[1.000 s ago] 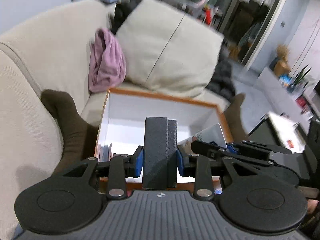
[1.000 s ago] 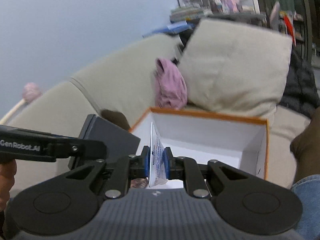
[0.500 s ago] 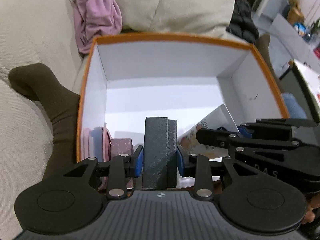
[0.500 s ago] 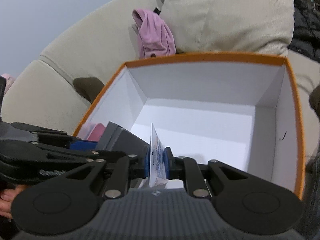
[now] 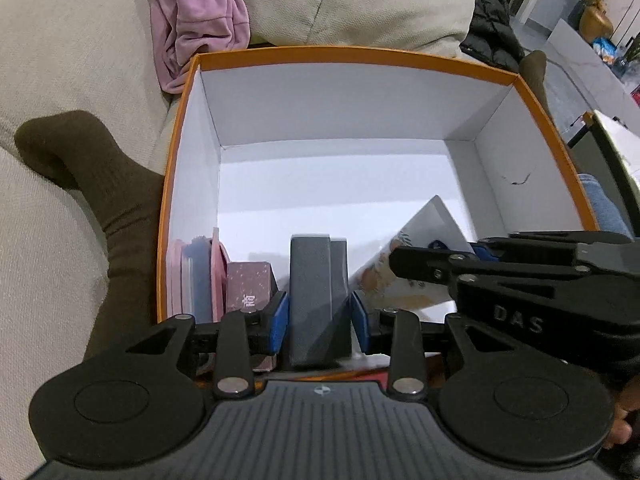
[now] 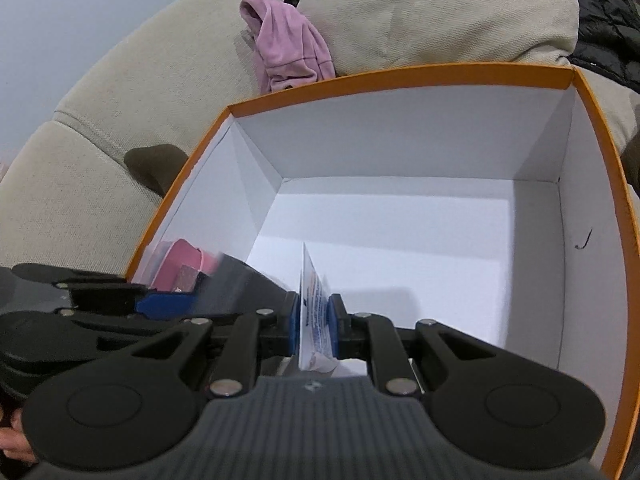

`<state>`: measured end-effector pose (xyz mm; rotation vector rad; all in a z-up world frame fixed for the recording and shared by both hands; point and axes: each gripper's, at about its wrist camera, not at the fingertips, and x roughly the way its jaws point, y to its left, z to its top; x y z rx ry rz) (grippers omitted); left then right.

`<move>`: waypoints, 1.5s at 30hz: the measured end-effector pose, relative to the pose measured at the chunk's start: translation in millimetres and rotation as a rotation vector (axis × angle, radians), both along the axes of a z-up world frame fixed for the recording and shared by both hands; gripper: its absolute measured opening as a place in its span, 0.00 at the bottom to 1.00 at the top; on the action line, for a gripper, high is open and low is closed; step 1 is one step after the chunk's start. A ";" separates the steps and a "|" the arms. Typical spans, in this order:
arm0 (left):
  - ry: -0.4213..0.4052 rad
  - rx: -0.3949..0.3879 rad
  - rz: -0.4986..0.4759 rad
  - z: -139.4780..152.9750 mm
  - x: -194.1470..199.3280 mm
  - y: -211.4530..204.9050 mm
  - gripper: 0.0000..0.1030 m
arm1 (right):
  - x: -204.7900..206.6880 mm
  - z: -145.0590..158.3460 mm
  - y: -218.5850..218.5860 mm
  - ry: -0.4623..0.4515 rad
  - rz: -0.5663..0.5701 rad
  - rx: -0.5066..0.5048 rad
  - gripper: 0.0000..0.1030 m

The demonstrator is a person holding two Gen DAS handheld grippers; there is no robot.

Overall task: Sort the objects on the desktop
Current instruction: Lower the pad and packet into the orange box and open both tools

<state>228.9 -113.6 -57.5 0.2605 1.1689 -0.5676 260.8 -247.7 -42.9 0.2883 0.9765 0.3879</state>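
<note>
Work across the orange box [image 5: 352,54], which sits on the sofa [image 5: 72,48] with its lid off.

**Far left, against the box wall.** A row of pink booklets [image 5: 196,276] stands on edge, with a small mauve carton [image 5: 248,280] just beside it. Both are already inside the box.

**Centre: left tool [image 5: 319,316].** Its blue pads rest against the two broad faces of the grey case [image 5: 316,292] with the jaws partly apart; the case fills the gap between them.
- Appearance: a dark grey, matt, textured block, upright, with a seam that suggests a lid or sleeve.
- Position: inside the box at the near wall, just right of the mauve carton.
- Handling: it looks rigid and moderately weighty. The textured skin should not slip. Hold it across the flat faces, low on the body, so that the lid section cannot slide off.

**Right: right tool [image 6: 316,322].** Its jaws are nearly closed and pinch a flat packet [image 5: 424,232].
- Appearance: thin and white, with blue print on one side and a floral pattern on the other.
- Position: over the box floor, just right of the grey case, leaning.
- Handling: judge it light and flexible. It will bend if gripped at a corner. Hold it near one edge, as now, and stand it against the case.

The far half of the box floor is bare.
</note>
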 end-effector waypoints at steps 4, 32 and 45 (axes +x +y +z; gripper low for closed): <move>-0.004 -0.028 0.005 6.3 -3.9 7.5 0.39 | 1.2 -2.1 3.8 -0.005 -0.001 -0.005 0.15; -0.180 -0.261 0.209 41.5 -18.2 83.6 0.49 | -16.2 3.8 19.3 0.023 0.010 0.094 0.36; -0.194 -0.315 0.147 59.2 -73.8 98.2 0.52 | -87.8 45.9 2.7 -0.322 0.058 0.070 0.40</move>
